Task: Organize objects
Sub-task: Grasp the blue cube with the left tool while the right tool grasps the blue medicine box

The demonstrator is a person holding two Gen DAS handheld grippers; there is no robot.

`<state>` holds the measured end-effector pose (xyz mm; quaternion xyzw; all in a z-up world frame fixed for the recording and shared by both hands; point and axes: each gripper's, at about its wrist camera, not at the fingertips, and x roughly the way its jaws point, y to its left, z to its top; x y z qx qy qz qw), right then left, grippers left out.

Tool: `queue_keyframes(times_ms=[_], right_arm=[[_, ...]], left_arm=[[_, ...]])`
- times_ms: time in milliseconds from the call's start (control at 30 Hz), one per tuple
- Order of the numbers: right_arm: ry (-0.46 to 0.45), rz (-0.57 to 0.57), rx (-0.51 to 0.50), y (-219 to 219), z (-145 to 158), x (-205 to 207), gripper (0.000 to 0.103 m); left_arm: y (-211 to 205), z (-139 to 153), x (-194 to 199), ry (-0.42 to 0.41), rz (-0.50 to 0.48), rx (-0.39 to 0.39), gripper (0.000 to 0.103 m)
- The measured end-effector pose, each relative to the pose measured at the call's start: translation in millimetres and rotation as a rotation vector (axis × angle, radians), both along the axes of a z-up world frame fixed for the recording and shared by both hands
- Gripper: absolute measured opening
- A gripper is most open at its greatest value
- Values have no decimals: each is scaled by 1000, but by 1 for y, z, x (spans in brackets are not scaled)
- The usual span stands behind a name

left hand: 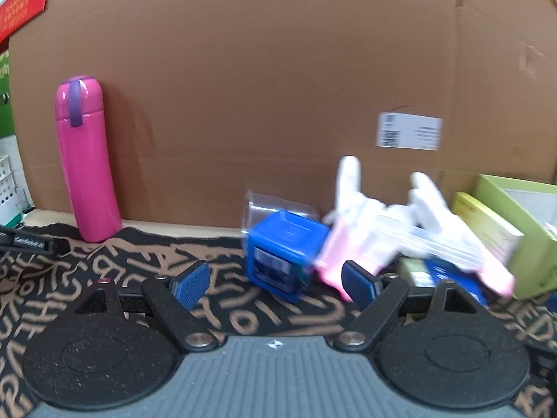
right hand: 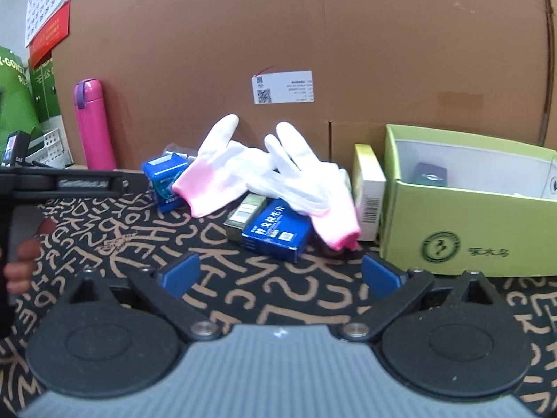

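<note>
A pair of white gloves with pink cuffs [right hand: 278, 174] lies on a pile of small boxes on the patterned cloth; it also shows blurred in the left wrist view [left hand: 393, 230]. A blue cube box [left hand: 283, 261] stands left of the gloves, also in the right wrist view [right hand: 163, 181]. A flat blue box [right hand: 276, 231] and a dark box [right hand: 243, 216] lie under the gloves. My left gripper [left hand: 275, 284] is open and empty just before the cube. My right gripper [right hand: 280, 273] is open and empty, short of the flat blue box.
A pink bottle [left hand: 85, 160] stands at the left against a large cardboard box [left hand: 278, 87]. An open green box [right hand: 466, 202] holding a small dark item stands at the right, with a white and yellow carton [right hand: 369, 188] beside it.
</note>
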<state>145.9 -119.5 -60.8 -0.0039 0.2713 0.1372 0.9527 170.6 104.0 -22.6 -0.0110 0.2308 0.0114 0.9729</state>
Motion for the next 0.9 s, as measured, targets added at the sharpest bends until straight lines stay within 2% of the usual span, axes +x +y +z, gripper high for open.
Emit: queue_keyframes(times_ms=[167, 300, 367, 533, 667, 700, 900], right_arm=[[27, -29, -1, 12, -6, 17, 86], [58, -82, -7, 19, -14, 35, 69], [73, -106, -10, 21, -18, 44, 63], [106, -100, 1, 31, -28, 66, 62], [108, -95, -47, 42, -34, 74, 65], [104, -94, -50, 43, -33, 73, 59], [127, -61, -41, 31, -29, 48, 59]], left_arm=[[11, -4, 34, 18, -26, -14, 86], [9, -9, 54, 37, -69, 5, 84], [10, -12, 59, 50, -99, -10, 59], [16, -15, 53, 53, -115, -48, 59], [20, -14, 33, 60, -116, -50, 59], [21, -14, 26, 63, -115, -46, 59], [16, -10, -16, 102, -136, -47, 59]])
